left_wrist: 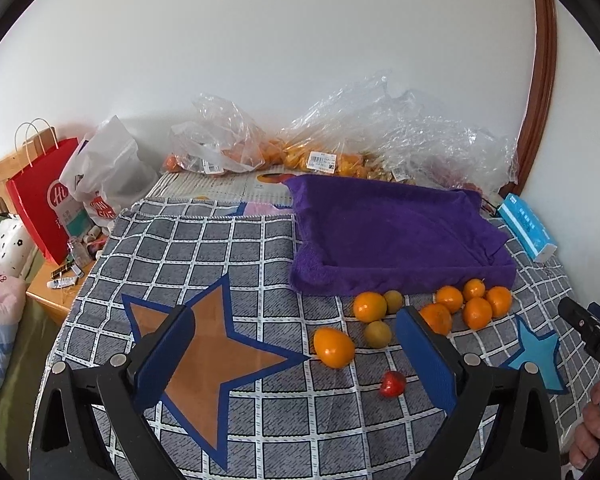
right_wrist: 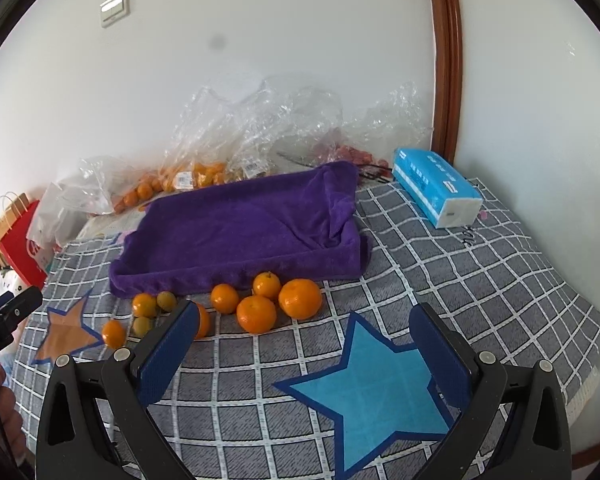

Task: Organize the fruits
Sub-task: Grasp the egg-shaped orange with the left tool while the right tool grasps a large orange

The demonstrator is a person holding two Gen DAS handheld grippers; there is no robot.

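Several oranges (left_wrist: 476, 312) (right_wrist: 257, 313) lie on the checked cloth in front of a purple towel-lined tray (left_wrist: 384, 232) (right_wrist: 244, 224). Two small green-yellow fruits (left_wrist: 378, 334) (right_wrist: 166, 301) and a red strawberry (left_wrist: 393, 383) lie among them. My left gripper (left_wrist: 296, 352) is open and empty above an orange star patch (left_wrist: 216, 356), left of the fruit. My right gripper (right_wrist: 306, 350) is open and empty above a blue star patch (right_wrist: 368, 396), with the oranges just ahead of it.
Clear plastic bags of oranges (left_wrist: 324, 152) (right_wrist: 204, 168) line the wall behind the tray. A blue tissue pack (left_wrist: 526, 227) (right_wrist: 436, 188) lies at the right. A red paper bag (left_wrist: 44, 196) and a white bag (left_wrist: 108, 172) stand at the left by the cloth's edge.
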